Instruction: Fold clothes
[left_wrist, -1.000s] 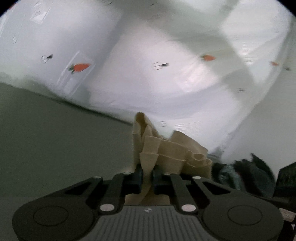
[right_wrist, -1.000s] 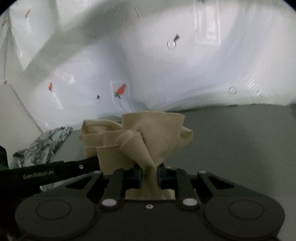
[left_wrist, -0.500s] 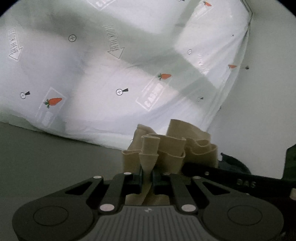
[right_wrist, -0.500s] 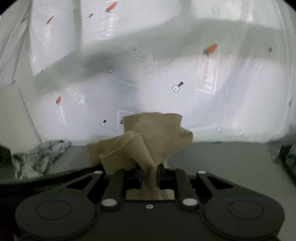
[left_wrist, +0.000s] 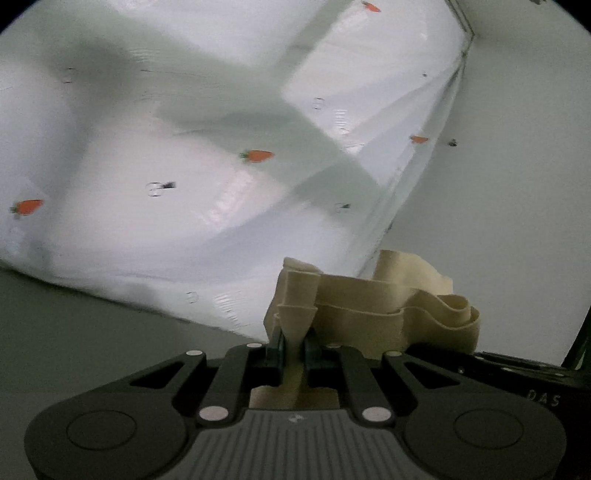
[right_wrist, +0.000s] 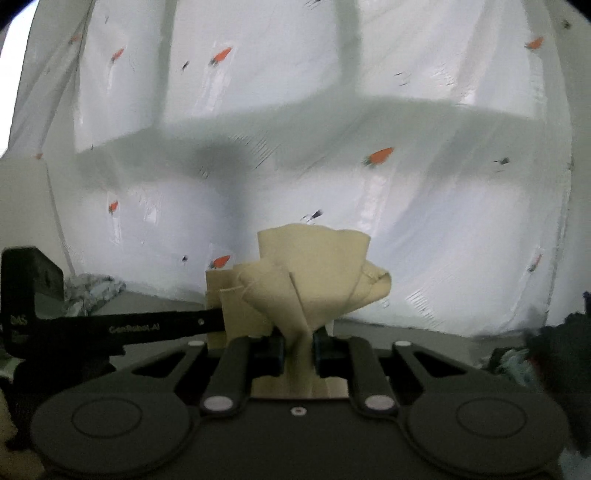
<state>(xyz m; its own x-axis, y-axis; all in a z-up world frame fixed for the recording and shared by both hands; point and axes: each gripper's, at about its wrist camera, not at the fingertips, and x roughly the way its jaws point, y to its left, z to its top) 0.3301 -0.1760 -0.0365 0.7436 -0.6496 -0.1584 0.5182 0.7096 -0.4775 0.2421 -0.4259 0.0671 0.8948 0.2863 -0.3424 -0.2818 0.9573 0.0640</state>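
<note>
Two grippers, both clamped on one beige garment. Left gripper (left_wrist: 293, 349): jaws pinched almost together on a gathered fold of the beige garment (left_wrist: 369, 306), which rises between the fingers and bunches in stacked ridges to the right of them. Camera is tilted, so the horizon slopes down to the right. The other tool's black body lies low at the right edge of the left wrist view, just beyond the cloth.

Right gripper (right_wrist: 298, 345): jaws likewise closed to a narrow gap on a twisted neck of the same cloth (right_wrist: 314, 273), which fans up and out above the fingers into a funnel shape with a rolled corner at right. The left tool's black arm reaches in from the left in the right wrist view and meets the cloth's left side; it carries white lettering. Garment is held up off the surface between the two tools, close to both cameras.

Surface: grey table (left_wrist: 92, 332), matte, seen bare at near left. Crumpled patterned cloth (right_wrist: 92, 291) lies at far left on it; dark clothing (right_wrist: 554, 354) sits at right, blurred. Behind, a translucent white sheet (right_wrist: 424, 221) printed with small orange carrots and dark marks hangs across the back; shadowed bars show through it. Plain white wall (left_wrist: 517, 184) at far right.
</note>
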